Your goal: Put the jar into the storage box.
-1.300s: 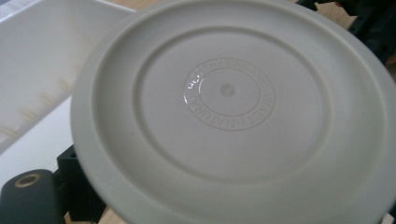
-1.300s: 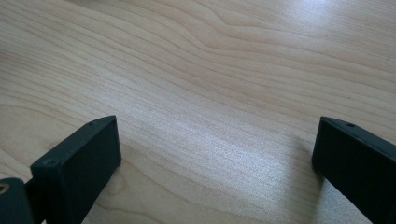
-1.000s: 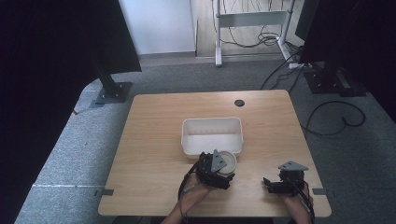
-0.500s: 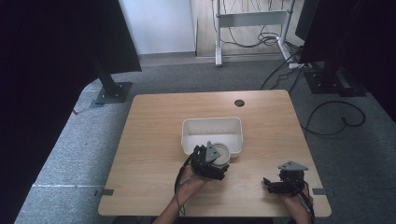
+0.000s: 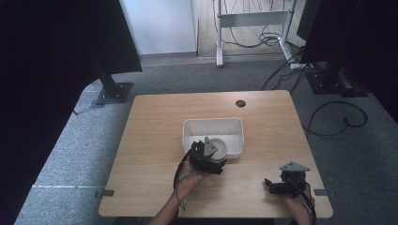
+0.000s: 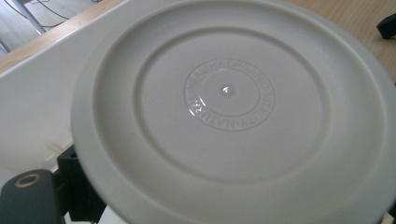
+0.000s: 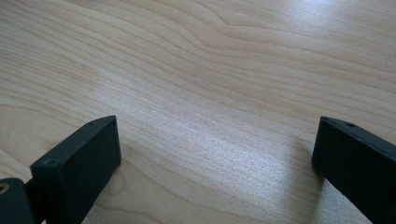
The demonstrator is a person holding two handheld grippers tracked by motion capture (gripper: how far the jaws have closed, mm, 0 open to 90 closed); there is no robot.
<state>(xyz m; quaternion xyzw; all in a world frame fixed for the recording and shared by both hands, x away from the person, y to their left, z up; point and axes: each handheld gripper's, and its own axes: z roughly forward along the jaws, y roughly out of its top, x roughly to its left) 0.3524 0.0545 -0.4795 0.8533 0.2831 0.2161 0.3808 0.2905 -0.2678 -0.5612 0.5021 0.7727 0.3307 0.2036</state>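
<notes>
Left gripper [image 5: 212,157] clamps a round ribbed white plate [image 6: 233,116]; right gripper [image 7: 217,154] jaws apart

The only writing stands on the underside of a round white plate [image 6: 229,116] in the left gripper view. Raised letters run in a ring around its centre. Parts read as "HEALTHY", "ORGANIC" and "NATURAL"; a further word, perhaps "VITALITY", is too faint to be sure of.
</notes>
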